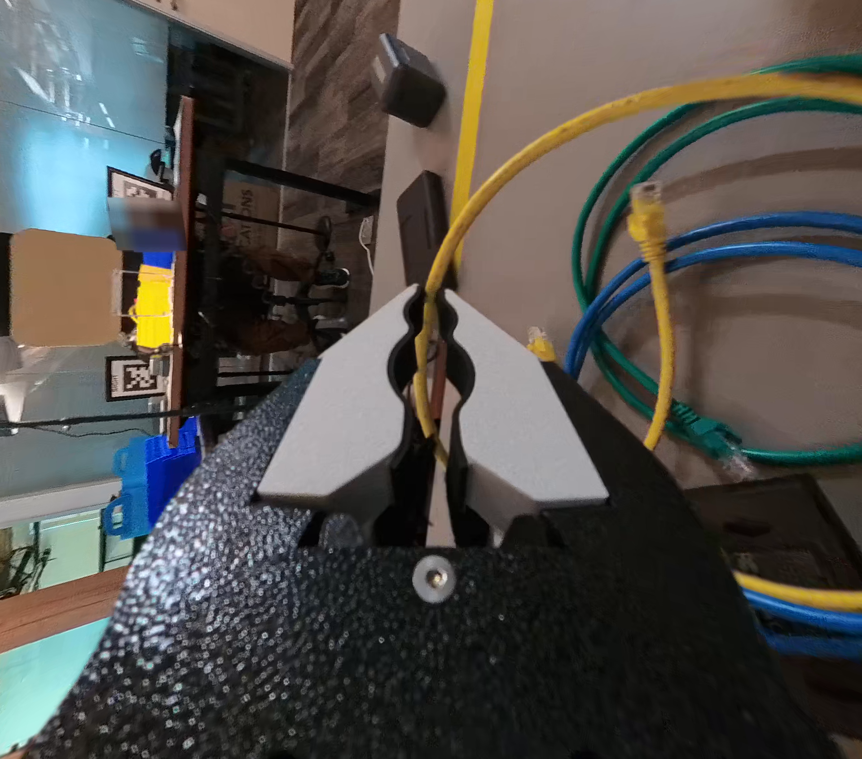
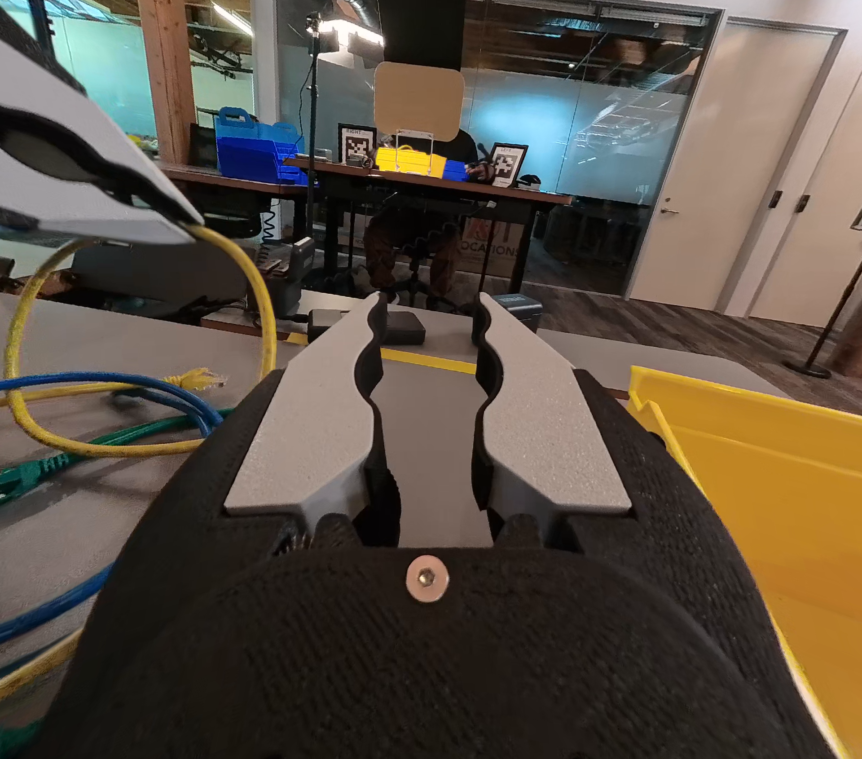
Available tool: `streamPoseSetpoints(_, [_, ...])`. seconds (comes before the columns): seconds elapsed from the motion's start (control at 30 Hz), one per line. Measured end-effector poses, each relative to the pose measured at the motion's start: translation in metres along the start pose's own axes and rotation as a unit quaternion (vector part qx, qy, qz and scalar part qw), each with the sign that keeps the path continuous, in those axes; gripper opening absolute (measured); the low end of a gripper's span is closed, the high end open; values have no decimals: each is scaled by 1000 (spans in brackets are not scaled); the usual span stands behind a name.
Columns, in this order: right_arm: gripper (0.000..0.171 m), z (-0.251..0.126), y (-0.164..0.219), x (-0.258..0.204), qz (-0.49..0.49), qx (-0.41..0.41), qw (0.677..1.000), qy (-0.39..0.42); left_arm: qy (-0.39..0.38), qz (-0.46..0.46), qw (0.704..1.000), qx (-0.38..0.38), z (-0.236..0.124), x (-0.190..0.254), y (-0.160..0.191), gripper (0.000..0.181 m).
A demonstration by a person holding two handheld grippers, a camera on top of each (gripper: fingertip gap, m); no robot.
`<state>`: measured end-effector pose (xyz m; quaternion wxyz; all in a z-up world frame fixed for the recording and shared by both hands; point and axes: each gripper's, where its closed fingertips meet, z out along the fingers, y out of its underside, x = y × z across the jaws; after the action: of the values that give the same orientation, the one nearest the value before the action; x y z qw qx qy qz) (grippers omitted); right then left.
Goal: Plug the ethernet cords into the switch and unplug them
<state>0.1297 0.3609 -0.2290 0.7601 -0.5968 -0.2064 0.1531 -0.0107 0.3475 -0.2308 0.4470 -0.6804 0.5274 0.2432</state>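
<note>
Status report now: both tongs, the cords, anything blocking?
Left tongs shut on yellow cord, lifted off the table. Right tongs open, empty. Blue cord and green cord tangled beside it.

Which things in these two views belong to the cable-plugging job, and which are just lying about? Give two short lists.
Job:
- thin yellow ethernet cord, pinched in the left claw
- looped blue ethernet cord
- looped green ethernet cord
- flat black switch box
- open, empty right claw

Lying about:
- yellow plastic bin
- small black block
- yellow tape strip
</note>
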Motion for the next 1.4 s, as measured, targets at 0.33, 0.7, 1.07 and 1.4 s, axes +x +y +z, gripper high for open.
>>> streamPoseSetpoints(0.33, [36, 2, 1, -1, 4, -2, 1000, -4, 60, -26, 998, -26, 39, 34, 7, 3])
streamPoseSetpoints(0.7, [36, 4, 3, -5, 2, -5, 1000, -11, 210, -141, 964, -80, 69, 78, 20, 27])
streamPoseSetpoints(1.07, [37, 5, 5, -11, -10, -6, 1000, -20, 112, -343, 932, 37, -10, -7, 12, 92])
streamPoseSetpoints(1.4, [35, -2, -3, -30, -77, 24, 996, -26, 2, -422, 899, 112, -119, 72, 82, 85])
